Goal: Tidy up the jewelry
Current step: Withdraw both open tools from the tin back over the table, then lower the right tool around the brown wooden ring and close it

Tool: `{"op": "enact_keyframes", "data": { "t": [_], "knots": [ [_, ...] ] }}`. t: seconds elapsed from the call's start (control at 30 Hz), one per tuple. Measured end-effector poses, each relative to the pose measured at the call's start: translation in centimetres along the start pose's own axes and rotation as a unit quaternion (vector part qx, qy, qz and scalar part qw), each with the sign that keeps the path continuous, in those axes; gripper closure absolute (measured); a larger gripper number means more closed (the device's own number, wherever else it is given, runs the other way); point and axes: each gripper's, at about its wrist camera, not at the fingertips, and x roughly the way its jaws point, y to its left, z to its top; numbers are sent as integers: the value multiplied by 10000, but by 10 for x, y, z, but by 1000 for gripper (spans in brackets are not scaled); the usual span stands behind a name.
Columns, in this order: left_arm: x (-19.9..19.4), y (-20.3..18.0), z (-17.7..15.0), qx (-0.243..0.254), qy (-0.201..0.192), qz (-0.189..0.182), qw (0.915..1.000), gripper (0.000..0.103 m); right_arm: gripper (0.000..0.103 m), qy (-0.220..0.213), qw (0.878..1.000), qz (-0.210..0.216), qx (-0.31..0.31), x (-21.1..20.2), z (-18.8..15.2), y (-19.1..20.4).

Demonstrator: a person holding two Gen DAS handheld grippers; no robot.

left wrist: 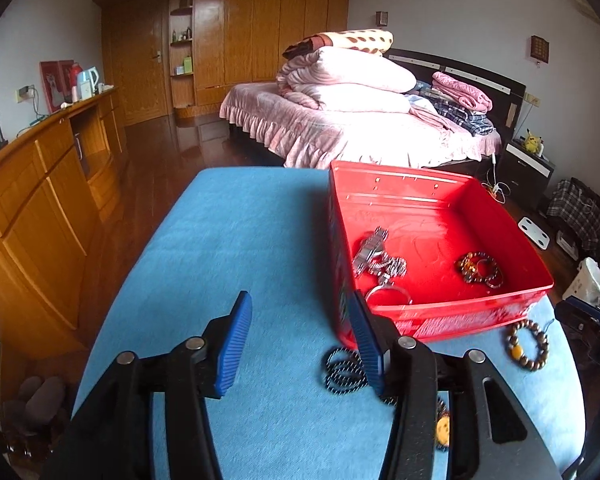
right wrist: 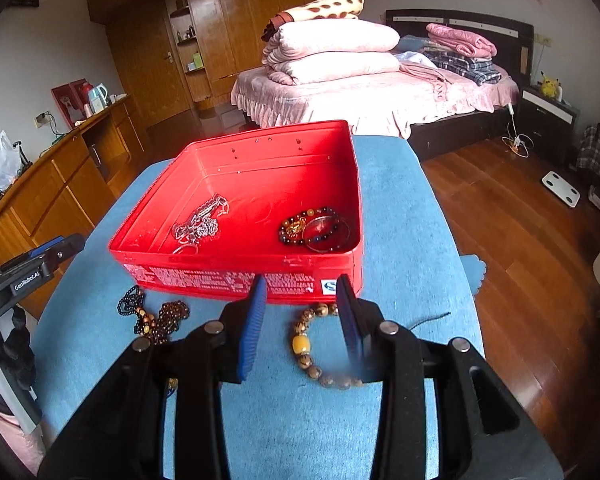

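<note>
**Two strands and one bracelet left outside the tin**

Two dark bead strands (right wrist: pixel 152 314) lie tangled at the left on the blue-covered desk (right wrist: pixel 412 216), just in front of the red tin (right wrist: pixel 236 276). Your left gripper (left wrist: pixel 300 336) hovers near them with its jaws spread wide and nothing between them. Those strands look limp and light, so pinch a bunched section rather than a single loop, or they will likely slither free. Inside the tin, a silver chain (right wrist: pixel 200 220) sits left and beaded bangles (right wrist: pixel 316 228) sit right. Further right, your right gripper (right wrist: pixel 302 316) also has its jaws apart and empty, straddling the wooden bead bracelet (right wrist: pixel 308 344) near the tin's front wall. Its beads seem hard and smooth; close across the amber bead side.
</note>
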Motion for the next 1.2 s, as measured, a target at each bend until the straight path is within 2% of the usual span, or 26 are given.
{"op": "enact_keyframes", "data": {
  "t": [0.17,0.37,0.7,1.07,1.13,1.2],
  "knots": [
    [-1,11,-22,-127,198,32,9997,50,67,101,9999,-40,43,0,-16,-2],
    [-2,-5,-48,-130,431,-31,9990,50,67,279,9996,-5,-8,3,-40,3],
    [4,-22,-82,19,732,-10,9973,50,67,560,9970,432,-300,11,-65,42],
    [0,-19,-88,82,696,11,9975,47,66,755,9953,349,-495,24,-72,65],
    [0,-19,-88,102,662,67,9977,42,66,763,9951,338,-522,26,-72,67],
    [0,-17,-88,96,653,64,9978,41,66,777,9949,334,-557,28,-72,69]
  ]
}}
